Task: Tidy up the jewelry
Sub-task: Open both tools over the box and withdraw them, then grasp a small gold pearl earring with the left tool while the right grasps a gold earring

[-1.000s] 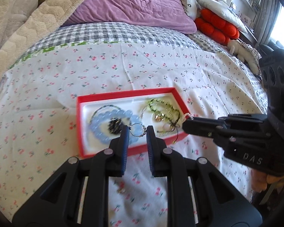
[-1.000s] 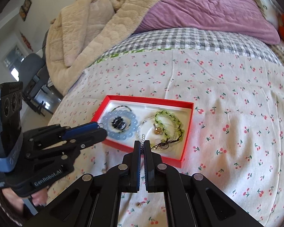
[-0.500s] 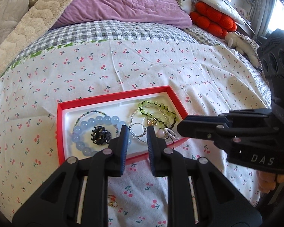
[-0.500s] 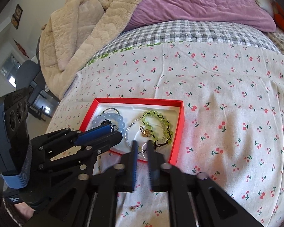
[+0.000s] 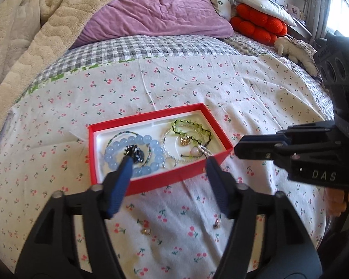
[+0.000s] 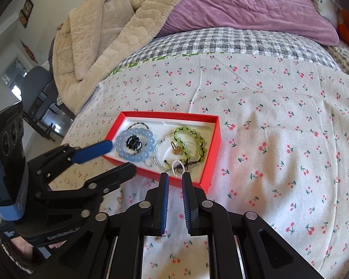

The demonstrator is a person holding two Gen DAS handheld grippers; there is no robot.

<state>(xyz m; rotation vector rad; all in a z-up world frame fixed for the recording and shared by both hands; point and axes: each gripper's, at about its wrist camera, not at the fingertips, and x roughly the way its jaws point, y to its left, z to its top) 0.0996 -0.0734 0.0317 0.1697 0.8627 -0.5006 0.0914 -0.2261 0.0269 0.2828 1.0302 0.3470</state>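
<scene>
Two small loose trinkets (image 5: 146, 230) lie on the cherry-print bedsheet (image 5: 255, 97), nearer than the red rectangular jewelry box (image 5: 217, 160), between the left tool (image 5: 167, 162)'s opening, empty jaws. Right view: the right tool (image 6: 175, 177) (slightly parted, empty) hovers at the box's near rim.

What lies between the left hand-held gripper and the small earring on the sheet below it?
Nothing visible. The earring lies bare on the sheet, behind the left hand-held gripper, whose empty jaws are opening.
</scene>
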